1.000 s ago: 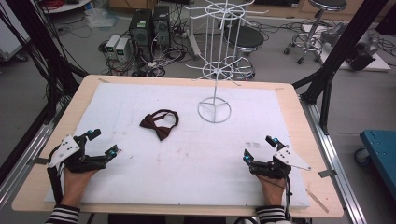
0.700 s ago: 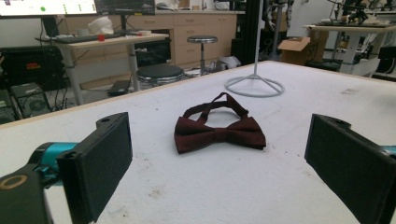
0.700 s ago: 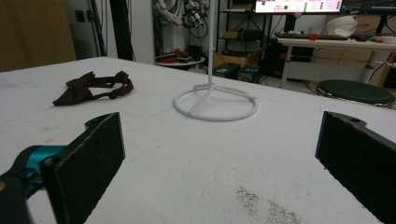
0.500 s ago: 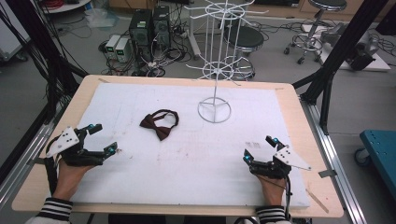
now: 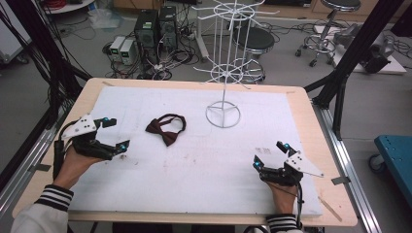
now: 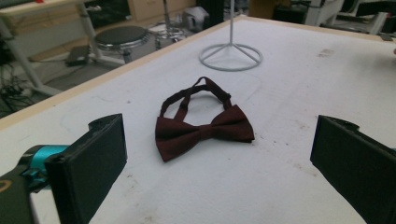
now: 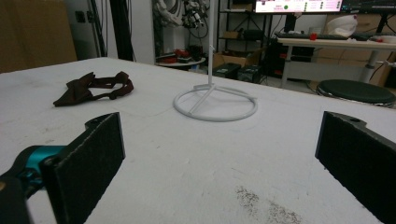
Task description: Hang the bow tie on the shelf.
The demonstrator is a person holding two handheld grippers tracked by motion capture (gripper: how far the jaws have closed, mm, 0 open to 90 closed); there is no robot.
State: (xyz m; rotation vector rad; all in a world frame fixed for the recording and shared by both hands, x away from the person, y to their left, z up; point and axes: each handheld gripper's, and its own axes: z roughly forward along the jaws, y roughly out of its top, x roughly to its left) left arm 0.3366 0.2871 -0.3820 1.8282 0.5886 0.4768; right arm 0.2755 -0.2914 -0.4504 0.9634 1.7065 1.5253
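Right, the bow tie [image 5: 166, 128] lies flat on the white pad [image 5: 204, 170], left of centre, its strap looped behind it toward the far edge. From the left gripper view I see the bow tie [image 6: 203, 128] dead ahead between my two jaws, dark red, wings spread, nothing touching it. In the right gripper view it sits off to the left and farther back [image 7: 91, 88], bunched a little at the strap.

My left gripper [image 5: 112, 134] hovers at the left side of the pad, near the tie but apart from it, pointed at it. Its jaws stand wide apart and hold nothing; both black pads frame bare white surface. My left hand [image 5: 73, 162] grips it from below, striped cuff at the table edge.

My right gripper [image 5: 269, 154] is at the near right of the pad, well apart from the tie. Its jaws are also spread wide and empty, with only the pad between them.

The wire stand [image 5: 223, 73] rises from its ring base behind centre, just right of the tie. The base shows straight ahead in the right gripper view [image 7: 215, 102]. The pad covers a wooden table [image 5: 316, 126]. Beyond it the floor holds computer towers [image 5: 155, 31] and stools [image 5: 252, 41].
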